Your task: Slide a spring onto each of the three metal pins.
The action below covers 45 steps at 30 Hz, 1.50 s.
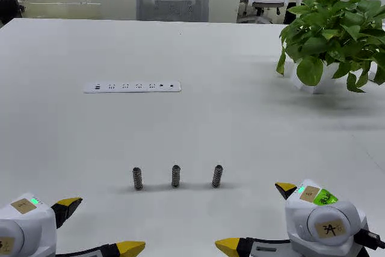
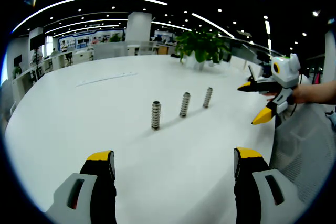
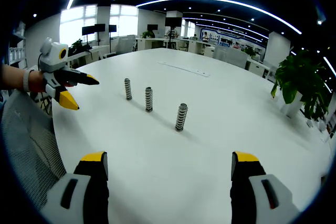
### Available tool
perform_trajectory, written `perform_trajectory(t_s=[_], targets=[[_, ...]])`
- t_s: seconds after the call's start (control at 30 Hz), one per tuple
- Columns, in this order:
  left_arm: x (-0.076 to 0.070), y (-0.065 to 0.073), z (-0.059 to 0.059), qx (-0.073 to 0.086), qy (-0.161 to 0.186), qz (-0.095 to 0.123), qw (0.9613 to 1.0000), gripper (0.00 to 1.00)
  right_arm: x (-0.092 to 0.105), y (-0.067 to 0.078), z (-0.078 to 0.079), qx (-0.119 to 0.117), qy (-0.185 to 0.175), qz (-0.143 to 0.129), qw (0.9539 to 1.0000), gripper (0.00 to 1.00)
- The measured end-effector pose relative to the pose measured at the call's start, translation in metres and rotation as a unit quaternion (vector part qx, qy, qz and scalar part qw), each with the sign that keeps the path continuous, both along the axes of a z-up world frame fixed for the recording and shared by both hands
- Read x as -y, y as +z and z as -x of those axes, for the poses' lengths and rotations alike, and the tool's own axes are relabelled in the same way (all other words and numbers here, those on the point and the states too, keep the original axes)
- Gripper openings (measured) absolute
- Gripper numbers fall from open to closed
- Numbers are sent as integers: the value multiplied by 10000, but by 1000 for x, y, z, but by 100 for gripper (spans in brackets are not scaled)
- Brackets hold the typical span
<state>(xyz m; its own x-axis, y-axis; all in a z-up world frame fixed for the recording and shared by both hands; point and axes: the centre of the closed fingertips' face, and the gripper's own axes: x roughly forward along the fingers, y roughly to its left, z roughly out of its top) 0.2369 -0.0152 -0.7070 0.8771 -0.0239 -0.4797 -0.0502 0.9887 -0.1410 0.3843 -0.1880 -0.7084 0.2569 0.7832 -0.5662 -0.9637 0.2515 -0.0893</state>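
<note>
"Head view first: what was largest?" asked the listener.

"A white table [image 1: 240,118] spread across nearly the whole picture," said the describer. "A leafy potted plant [image 1: 334,40] stood at its far right."

"And the grippers?"

"The left gripper [image 1: 99,226] was at the bottom left and the right gripper [image 1: 257,216] at the bottom right, both at the table's near edge. Each had its yellow-tipped jaws spread wide apart with nothing between them. Neither touched a spring."

"Anything smaller?"

"A flat white power strip [image 1: 132,86] lay farther back, left of centre. Nearer, a little beyond the grippers and between them, three dark springs stood upright in a row on the table: the left spring [image 1: 138,178], the middle spring [image 1: 175,176] and the right spring [image 1: 217,176], each apart from its neighbour. The coils hid whatever stood inside them. In the left gripper view the row receded to the right. In the right gripper view it receded to the left."
</note>
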Motion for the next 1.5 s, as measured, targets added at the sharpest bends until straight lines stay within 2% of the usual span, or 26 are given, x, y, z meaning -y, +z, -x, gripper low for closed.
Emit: perform_trajectory(t_s=[1.5], targets=[[-2,-3,0,-14,-2,-13,10000,95,-1,0,1,0,44,8,10000,99]])
